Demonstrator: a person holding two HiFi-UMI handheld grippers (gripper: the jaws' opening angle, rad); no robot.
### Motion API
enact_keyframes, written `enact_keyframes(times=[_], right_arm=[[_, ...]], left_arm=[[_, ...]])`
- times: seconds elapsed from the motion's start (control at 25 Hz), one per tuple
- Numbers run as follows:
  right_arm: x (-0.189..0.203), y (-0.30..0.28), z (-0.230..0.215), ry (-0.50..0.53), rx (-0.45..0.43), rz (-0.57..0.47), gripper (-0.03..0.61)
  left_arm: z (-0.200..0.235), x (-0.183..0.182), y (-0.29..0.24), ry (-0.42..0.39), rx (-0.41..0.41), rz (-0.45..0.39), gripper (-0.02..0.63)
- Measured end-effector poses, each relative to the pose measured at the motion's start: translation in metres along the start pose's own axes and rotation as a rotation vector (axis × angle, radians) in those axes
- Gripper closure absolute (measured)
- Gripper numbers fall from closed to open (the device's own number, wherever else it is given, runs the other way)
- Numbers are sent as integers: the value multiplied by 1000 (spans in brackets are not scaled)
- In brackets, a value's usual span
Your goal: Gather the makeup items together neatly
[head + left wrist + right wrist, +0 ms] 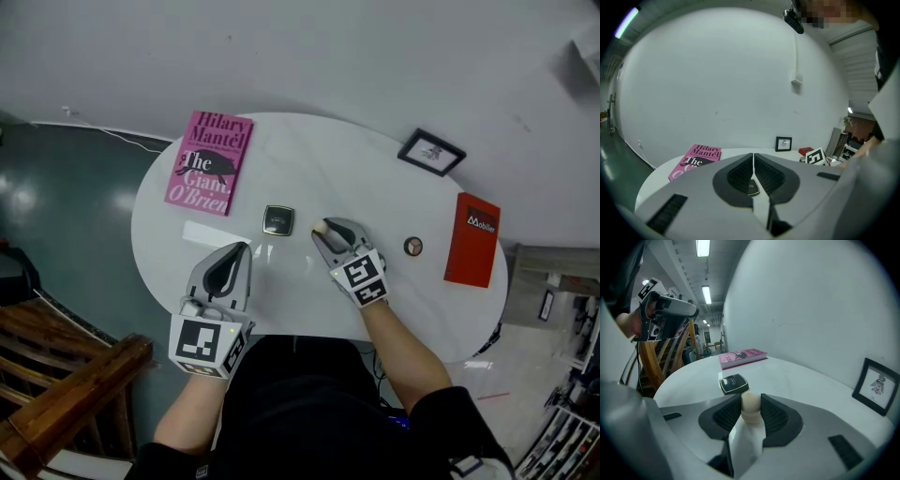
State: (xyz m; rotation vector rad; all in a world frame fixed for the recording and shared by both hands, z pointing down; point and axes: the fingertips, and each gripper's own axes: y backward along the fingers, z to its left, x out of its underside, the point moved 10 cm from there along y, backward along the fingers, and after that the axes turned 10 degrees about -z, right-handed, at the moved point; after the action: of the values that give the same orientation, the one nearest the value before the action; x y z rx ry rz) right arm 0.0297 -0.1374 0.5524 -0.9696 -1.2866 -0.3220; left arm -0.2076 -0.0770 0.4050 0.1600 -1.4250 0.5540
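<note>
**Q:** So, what was being held?

**A:** My right gripper [328, 232] clamped a smooth, cream, egg-shaped sponge [750, 408] over the glossy white oval table [309, 159], near the square black compact [278, 220]. My left gripper [246, 247] was closed, empty.

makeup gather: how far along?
Done: nothing is grouped yet; the black compact sits alone mid-table. In hand: the right gripper is shut on a cream sponge, close to that compact. Left: set the sponge down by it, then fetch the small round compact lying apart near the red booklet. The left gripper is shut and empty.
</note>
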Motion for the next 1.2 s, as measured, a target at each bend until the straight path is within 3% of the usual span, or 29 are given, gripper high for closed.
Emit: enact_keyframes(times=[0.52,0.84,1.2], right_arm=[[-5,6,-1,-44,15,-27,402],[-47,47,8,-22,106,-118,402],[-104,109,52,-32,172,-296,414]], left_arm=[[-2,-3,-3,-5,12,-17,595],[-2,-24,21,-28,34,-86,595],[-11,-34,67,-46,98,-143,595]])
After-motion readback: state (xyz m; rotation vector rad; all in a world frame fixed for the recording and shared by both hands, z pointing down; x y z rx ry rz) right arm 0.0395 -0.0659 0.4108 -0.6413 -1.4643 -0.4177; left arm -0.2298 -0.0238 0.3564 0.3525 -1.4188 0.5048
